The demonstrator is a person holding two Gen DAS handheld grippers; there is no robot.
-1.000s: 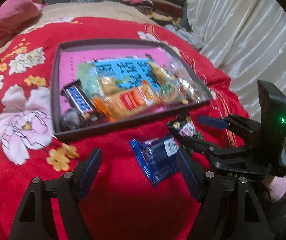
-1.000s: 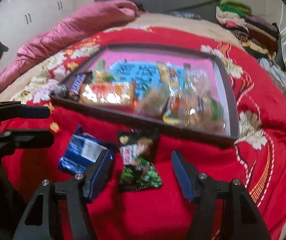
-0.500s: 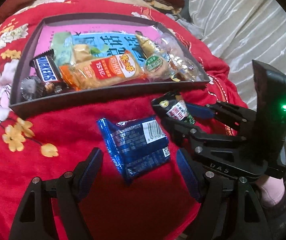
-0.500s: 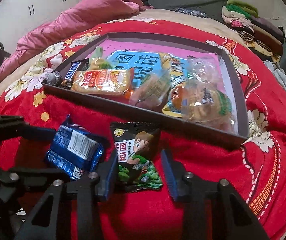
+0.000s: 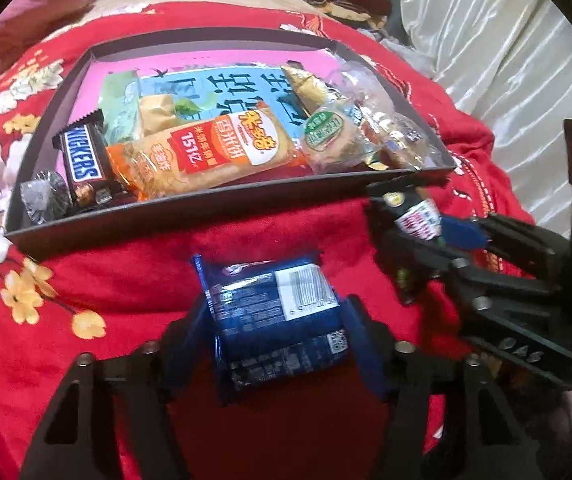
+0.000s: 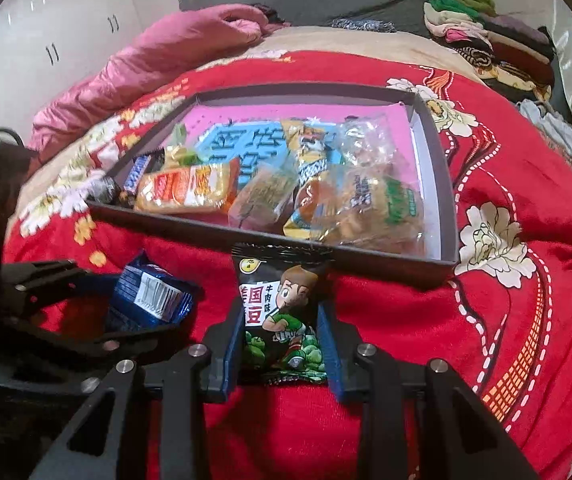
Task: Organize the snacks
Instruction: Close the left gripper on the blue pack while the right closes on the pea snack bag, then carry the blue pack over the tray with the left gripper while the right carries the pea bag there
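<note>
A: While both tools sit low over the red floral blanket, note the left hand-held gripper. Its blue pads press both sides of the blue snack packet, barcode face up. Packet pinched, resting on or just above the blanket; cannot tell which.

B: Confirmed. Right hand-held gripper is likewise closed on the black pea-snack packet, cartoon boy facing up, packet upright between the fingers. Its top edge overlaps the near wall of the tray in this view.

A: Tray position?

B: Dark shallow tray at 12 o'clock from both grippers, lying on the blanket. Pink and blue printed liner inside.

A: Contents, left wrist view: Snickers bar at the tray's 8 o'clock corner, a silver foil-wrapped piece just beside it at 9 o'clock from the bar. Orange rice-cracker pack lies along the near wall, touching the Snickers. Clear-wrapped pastries heaped at the 4 o'clock corner.

B: Surroundings: pink quilt at 10 o'clock, folded clothes stack at 2 o'clock, white wardrobe doors far left.

A: Right gripper shows at 3 o'clock in the left view, near the blue packet, not touching it.
</note>
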